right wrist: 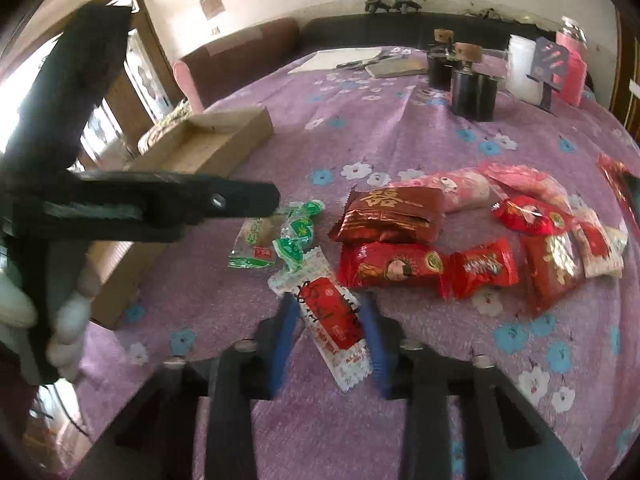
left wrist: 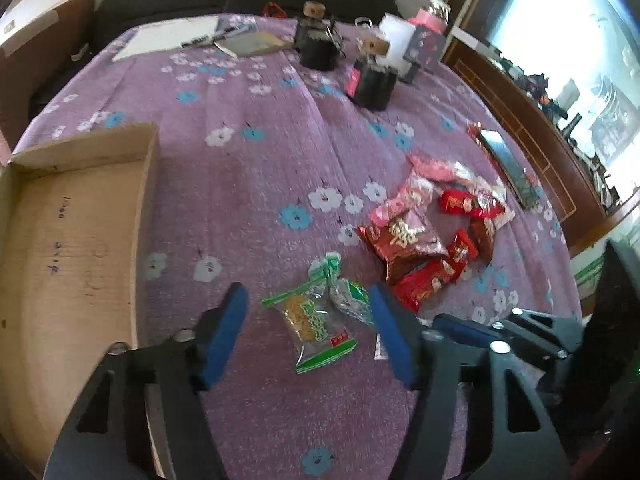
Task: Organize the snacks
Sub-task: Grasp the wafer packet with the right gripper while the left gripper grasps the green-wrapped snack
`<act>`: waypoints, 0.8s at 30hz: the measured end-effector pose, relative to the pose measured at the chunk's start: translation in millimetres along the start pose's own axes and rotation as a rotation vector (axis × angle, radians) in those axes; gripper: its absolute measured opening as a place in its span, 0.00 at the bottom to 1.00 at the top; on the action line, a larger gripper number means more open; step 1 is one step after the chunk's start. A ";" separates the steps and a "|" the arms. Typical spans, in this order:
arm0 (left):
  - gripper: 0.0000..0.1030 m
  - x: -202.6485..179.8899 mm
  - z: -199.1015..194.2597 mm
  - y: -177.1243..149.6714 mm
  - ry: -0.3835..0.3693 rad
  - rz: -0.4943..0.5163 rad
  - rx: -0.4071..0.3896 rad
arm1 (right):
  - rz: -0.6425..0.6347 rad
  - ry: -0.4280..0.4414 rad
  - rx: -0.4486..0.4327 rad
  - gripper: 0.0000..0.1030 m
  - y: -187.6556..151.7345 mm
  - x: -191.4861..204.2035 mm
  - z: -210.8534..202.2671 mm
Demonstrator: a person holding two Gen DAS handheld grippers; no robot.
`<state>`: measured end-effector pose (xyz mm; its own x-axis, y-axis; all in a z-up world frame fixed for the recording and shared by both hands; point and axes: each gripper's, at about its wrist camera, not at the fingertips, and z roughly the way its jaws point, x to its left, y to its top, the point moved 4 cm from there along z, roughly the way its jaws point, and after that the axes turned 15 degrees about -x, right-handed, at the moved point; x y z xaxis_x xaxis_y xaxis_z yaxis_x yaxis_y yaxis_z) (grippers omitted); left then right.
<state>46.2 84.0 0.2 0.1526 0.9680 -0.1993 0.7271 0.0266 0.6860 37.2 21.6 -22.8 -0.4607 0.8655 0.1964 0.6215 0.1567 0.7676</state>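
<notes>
Brown cardboard marks the far left of the scene: an open cardboard box (left wrist: pixel 76 240) sits empty on the purple flowered cloth (left wrist: pixel 260 168) of the table. Just right of it, the left gripper (left wrist: pixel 310 330) is held spread around a green-edged clear snack packet (left wrist: pixel 316 320), its blue pads (left wrist: pixel 224 332) standing clear of the wrapper on either side. Further right, the right gripper (right wrist: pixel 330 332) is seen pinching a red-and-white snack packet (right wrist: pixel 332 320), the pads pressed against its edges. Beyond lies the red and pink snack pile (right wrist: pixel 472 240), untouched.

The step in hand is judged to be the first pick, two packets at once. Next, the left pads would have to be brought together on the green packet, then both packets lifted and carried left to the box.

The inside of the box floor is shown fully only by the left wrist view. The right gripper's hold is shown only by the right wrist view, where the left gripper's arm is seen from the side.
</notes>
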 end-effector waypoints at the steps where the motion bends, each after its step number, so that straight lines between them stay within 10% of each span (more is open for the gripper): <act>1: 0.55 -0.3 2.7 -1.1 0.007 0.006 0.005 | 0.003 -0.010 -0.004 0.12 0.2 -2.1 -3.7; 9: 0.54 3.6 8.7 -6.6 0.026 0.016 0.008 | 0.066 -0.004 -0.014 0.16 -5.5 -24.2 -17.5; 13: 0.53 12.6 10.3 -8.9 -0.013 -0.054 0.031 | 0.070 0.021 -0.046 0.52 -2.1 -25.6 -22.7; 24: 0.53 20.0 13.4 -9.7 -0.142 -0.214 0.054 | -0.107 -0.019 0.009 0.43 1.3 7.0 12.3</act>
<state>51.2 99.8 -19.9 0.0811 0.8972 -0.4342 0.7871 0.2096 0.5801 42.5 33.7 -27.9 -0.5124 0.8526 0.1021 0.5756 0.2528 0.7777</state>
